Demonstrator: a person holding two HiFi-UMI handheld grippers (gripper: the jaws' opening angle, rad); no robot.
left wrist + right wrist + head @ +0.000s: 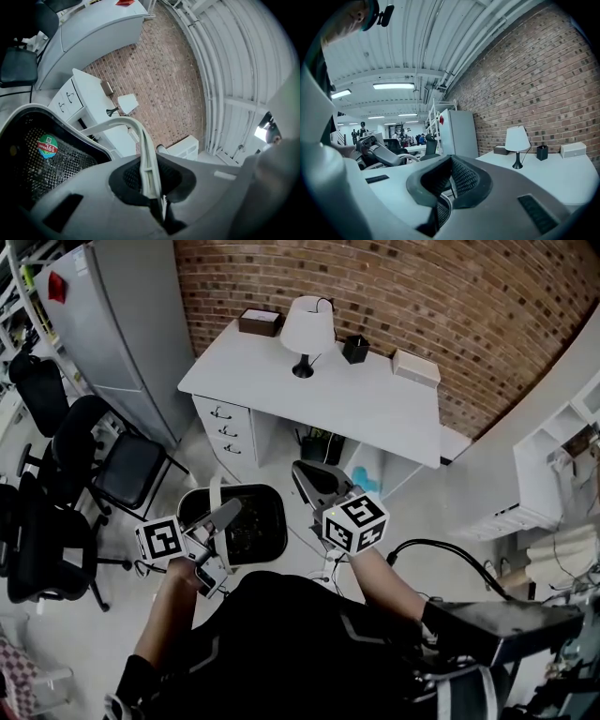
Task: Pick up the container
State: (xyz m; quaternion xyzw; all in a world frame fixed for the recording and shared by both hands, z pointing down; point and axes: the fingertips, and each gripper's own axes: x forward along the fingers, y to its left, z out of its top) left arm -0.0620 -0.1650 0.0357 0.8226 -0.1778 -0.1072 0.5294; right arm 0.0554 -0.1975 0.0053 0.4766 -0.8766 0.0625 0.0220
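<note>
Plainly, the left gripper [152, 190] is clamped on the white handle [123, 123] of the black mesh container [246, 529], held above the floor. Its round sticker [47, 145] reads roughly "191". The right gripper [440, 190] is closed at the container's rim.

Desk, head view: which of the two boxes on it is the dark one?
The brown box at the desk's end nearest the grey cabinet, next to the lamp. The other box, at the opposite end, is white.
</note>
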